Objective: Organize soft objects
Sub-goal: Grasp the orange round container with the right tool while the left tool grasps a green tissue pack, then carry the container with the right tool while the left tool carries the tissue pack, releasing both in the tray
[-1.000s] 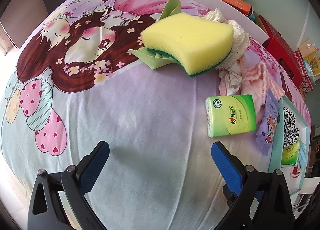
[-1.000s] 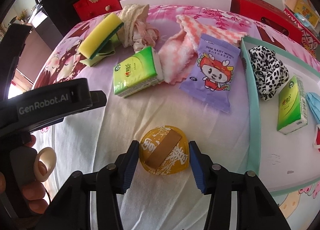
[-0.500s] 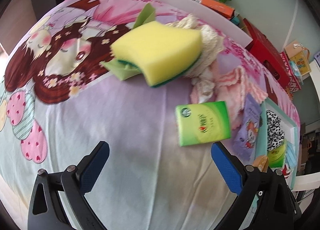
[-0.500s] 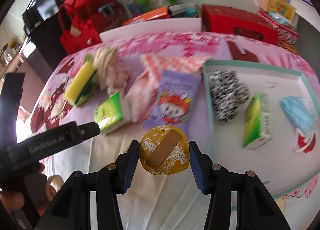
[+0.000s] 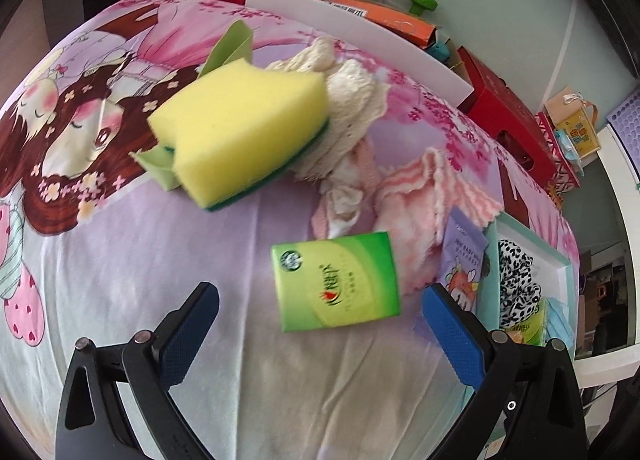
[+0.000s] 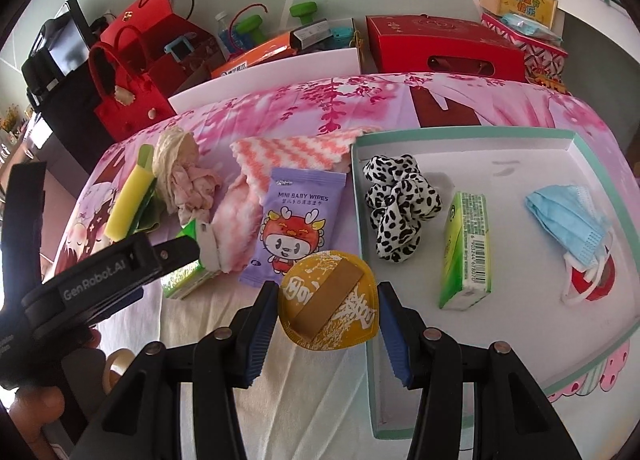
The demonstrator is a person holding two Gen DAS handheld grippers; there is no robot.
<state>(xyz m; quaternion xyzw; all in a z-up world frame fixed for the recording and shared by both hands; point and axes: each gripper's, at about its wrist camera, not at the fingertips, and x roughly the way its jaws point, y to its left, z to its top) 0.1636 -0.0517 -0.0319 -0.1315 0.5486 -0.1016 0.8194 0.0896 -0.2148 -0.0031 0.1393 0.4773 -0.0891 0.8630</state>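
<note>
Covering the whole work surface, the cartoon-print bedsheet [image 5: 120, 260] gives the soft things a flat bed to lie on, and the scatter at its far side reads as the pile not yet sorted. Next in size, the shallow mint-rimmed tray [image 6: 460, 132] sits at the right and serves as the collecting place: inside it lie a leopard-print scrunchie [image 6: 400, 200], a green tissue pack [image 6: 466, 248] on its edge, and a blue face mask [image 6: 568, 216], spaced apart so each stays visible. Out on the sheet, a yellow sponge [image 5: 240, 140] rests on a green cloth beside a crumpled cream rag [image 5: 352, 108], with a pink striped cloth [image 6: 296, 148] and a purple baby wipes packet [image 6: 296, 220] nearer the tray. A second green tissue pack [image 5: 336, 280] lies flat just ahead of the left gripper [image 5: 320, 328], whose blue pads stand wide apart with nothing between them, probably lining up on that pack. Smallest, a round yellow pouch [image 6: 329, 302] is pinched between the pads of the right gripper [image 6: 328, 320], jaws roughly half closed on its sides, held beside the tray's near-left rim, likely for dropping in.
</note>
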